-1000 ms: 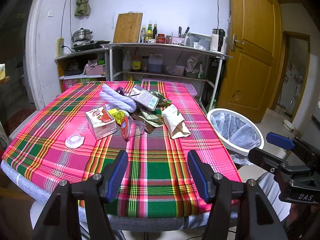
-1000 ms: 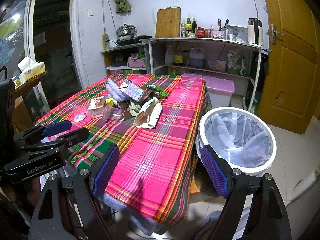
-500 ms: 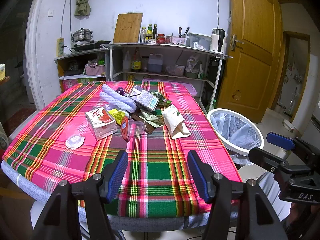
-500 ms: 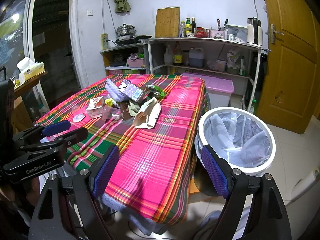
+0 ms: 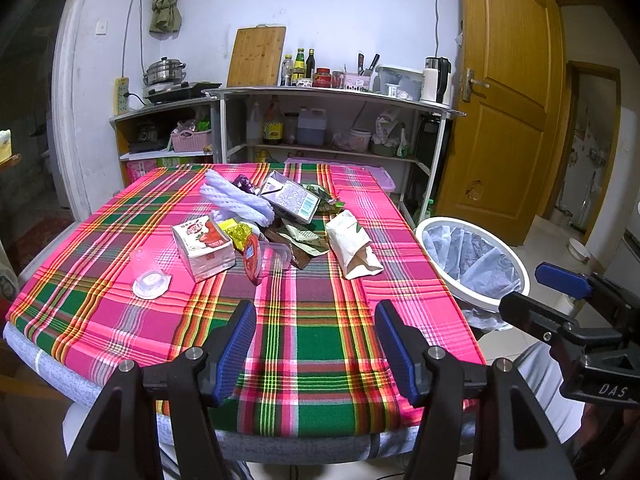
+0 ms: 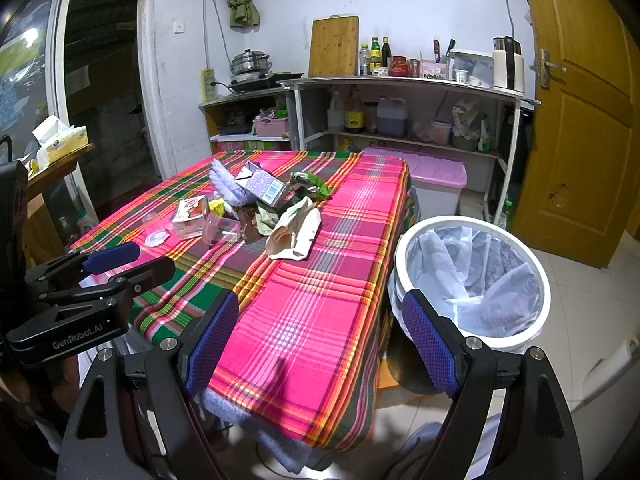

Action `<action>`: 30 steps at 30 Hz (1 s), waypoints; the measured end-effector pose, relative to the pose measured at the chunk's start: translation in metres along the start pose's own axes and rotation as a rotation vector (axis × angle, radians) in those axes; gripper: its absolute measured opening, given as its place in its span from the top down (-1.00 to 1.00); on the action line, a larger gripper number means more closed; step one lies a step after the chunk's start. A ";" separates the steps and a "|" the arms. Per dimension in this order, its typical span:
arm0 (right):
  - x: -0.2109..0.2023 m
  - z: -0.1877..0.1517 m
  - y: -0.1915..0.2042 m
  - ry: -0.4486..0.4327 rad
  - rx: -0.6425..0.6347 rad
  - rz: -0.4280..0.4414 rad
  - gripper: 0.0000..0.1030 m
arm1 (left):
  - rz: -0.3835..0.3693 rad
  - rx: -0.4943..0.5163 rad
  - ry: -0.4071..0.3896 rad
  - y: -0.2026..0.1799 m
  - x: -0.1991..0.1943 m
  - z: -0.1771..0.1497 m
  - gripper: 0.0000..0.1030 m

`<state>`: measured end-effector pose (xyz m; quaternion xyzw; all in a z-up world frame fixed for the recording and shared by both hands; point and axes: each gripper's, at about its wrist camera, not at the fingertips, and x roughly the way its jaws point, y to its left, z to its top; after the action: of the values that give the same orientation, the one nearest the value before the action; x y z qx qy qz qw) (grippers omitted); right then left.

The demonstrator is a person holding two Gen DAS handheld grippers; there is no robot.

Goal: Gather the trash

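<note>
Bright plaid cloth, pale litter, white bin

The tablecloth [image 5: 312,320] was a plaid of hot pink and green crossed with yellow, white and orange lines. On it lay a white and pink carton [image 5: 203,247] printed with red strawberries, a cream paper bag [image 5: 352,244], a grey box [image 5: 291,201] with a blue-green label, white foam netting [image 5: 236,200] and a yellow wrapper [image 5: 236,232]. The bin [image 6: 472,284] was white with a pale bluish translucent liner. Both grippers' pads [image 5: 394,346] were blue on black frames. The door [image 5: 504,92] was honey-brown wood.

right wrist view | table [image 6: 320,280] edges slightly left; left wrist view | no visible change
</note>
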<state>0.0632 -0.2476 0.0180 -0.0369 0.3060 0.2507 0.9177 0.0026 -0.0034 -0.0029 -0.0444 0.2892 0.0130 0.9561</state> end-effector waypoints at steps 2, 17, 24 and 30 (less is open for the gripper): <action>0.000 0.001 0.000 0.000 0.000 0.000 -0.64 | 0.001 0.000 0.000 0.000 0.000 0.000 -0.19; 0.002 0.004 0.003 -0.007 -0.004 0.011 -0.64 | -0.001 -0.004 0.005 0.004 0.003 0.000 -0.19; 0.017 0.003 0.006 0.033 -0.007 0.046 -0.64 | -0.013 -0.025 0.023 0.015 0.011 0.001 -0.19; 0.031 0.010 0.009 0.049 -0.023 0.054 -0.64 | -0.002 -0.071 0.038 0.031 0.023 0.002 -0.19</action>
<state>0.0856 -0.2239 0.0088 -0.0455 0.3261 0.2777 0.9025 0.0218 0.0277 -0.0164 -0.0790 0.3068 0.0213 0.9483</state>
